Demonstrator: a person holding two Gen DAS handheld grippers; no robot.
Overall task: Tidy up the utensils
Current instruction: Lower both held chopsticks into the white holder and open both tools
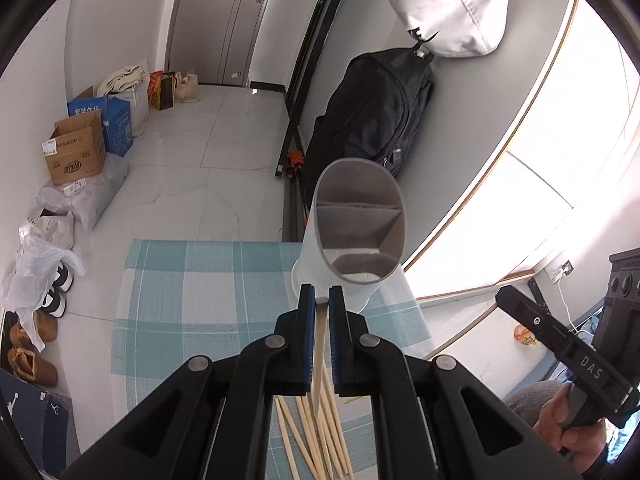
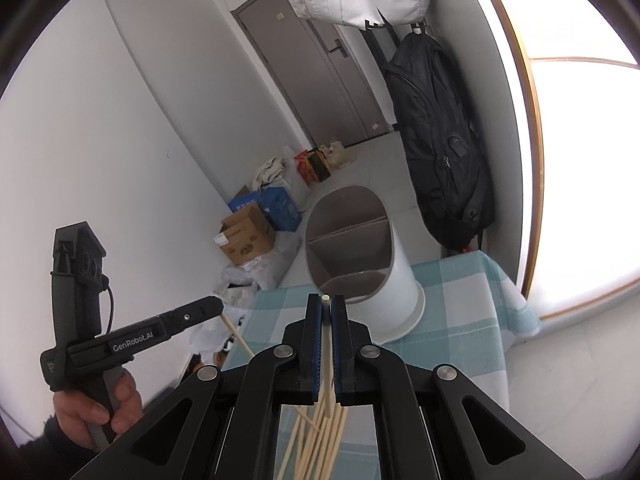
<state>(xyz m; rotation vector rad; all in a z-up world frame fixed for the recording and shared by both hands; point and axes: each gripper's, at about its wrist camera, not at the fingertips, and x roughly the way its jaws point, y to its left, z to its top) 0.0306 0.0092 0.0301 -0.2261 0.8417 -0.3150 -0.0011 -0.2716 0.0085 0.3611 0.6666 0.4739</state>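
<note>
A white oval utensil holder (image 1: pixel 352 236) with inner dividers stands on a blue-and-white checked cloth (image 1: pixel 192 300); it also shows in the right wrist view (image 2: pixel 360 264). My left gripper (image 1: pixel 321 300) is shut on a pale wooden chopstick (image 1: pixel 319 356), just short of the holder's near rim. My right gripper (image 2: pixel 326 304) is shut on another chopstick (image 2: pixel 327 344), just short of the holder's rim. Several loose chopsticks (image 1: pixel 320 436) lie on the cloth below the grippers, also in the right wrist view (image 2: pixel 316 440). The left gripper, seen from the right wrist view (image 2: pixel 216 306), holds its chopstick (image 2: pixel 238 338).
A black backpack (image 1: pixel 376 120) and a white bag (image 1: pixel 448 4) hang on the wall behind the table. Cardboard boxes (image 1: pixel 76 152), bags and shoes (image 1: pixel 36 344) line the floor at left. A bright window (image 1: pixel 560 160) is on the right. A door (image 2: pixel 312 80) is far back.
</note>
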